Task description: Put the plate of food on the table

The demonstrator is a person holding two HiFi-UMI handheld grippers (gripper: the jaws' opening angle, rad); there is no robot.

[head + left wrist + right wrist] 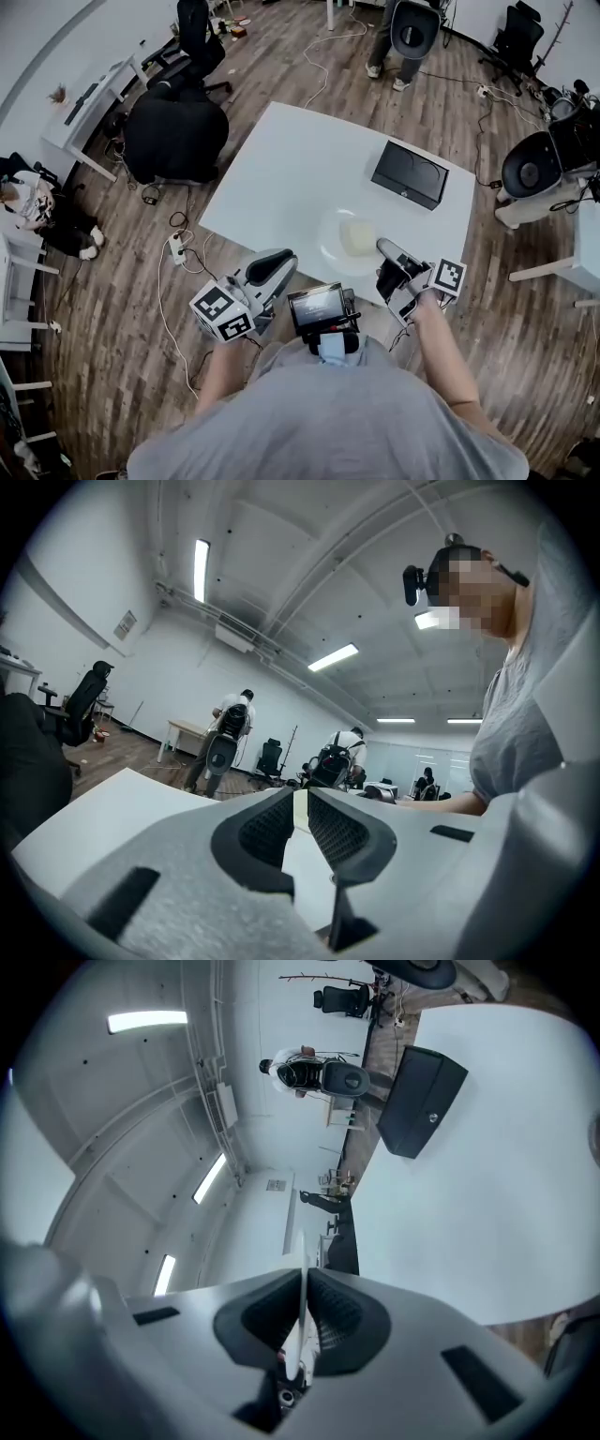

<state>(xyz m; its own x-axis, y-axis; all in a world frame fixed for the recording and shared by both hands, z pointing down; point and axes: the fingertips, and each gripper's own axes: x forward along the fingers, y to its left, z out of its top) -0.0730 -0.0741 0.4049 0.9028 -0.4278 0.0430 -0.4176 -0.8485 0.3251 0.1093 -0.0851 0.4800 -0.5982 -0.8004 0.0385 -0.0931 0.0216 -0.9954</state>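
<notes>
A white plate point(330, 246) carrying a pale yellow piece of food point(357, 236) is over the near part of the white table point(281, 178). My right gripper point(382, 247) is shut on the plate's right rim. In the right gripper view the rim point(302, 1246) appears edge-on as a thin white line pinched between the pads of that gripper point(305, 1283). I cannot tell whether the plate rests on the tabletop or hangs just above it. My left gripper point(284, 260) hovers at the table's near edge, left of the plate, shut and holding nothing point(300, 803).
A black flat box point(410, 173) lies on the table's far right part point(422, 1101). Black office chairs point(178, 131) stand left of the table. A person point(398, 37) stands beyond the far end. Cables trail over the wooden floor point(178, 244).
</notes>
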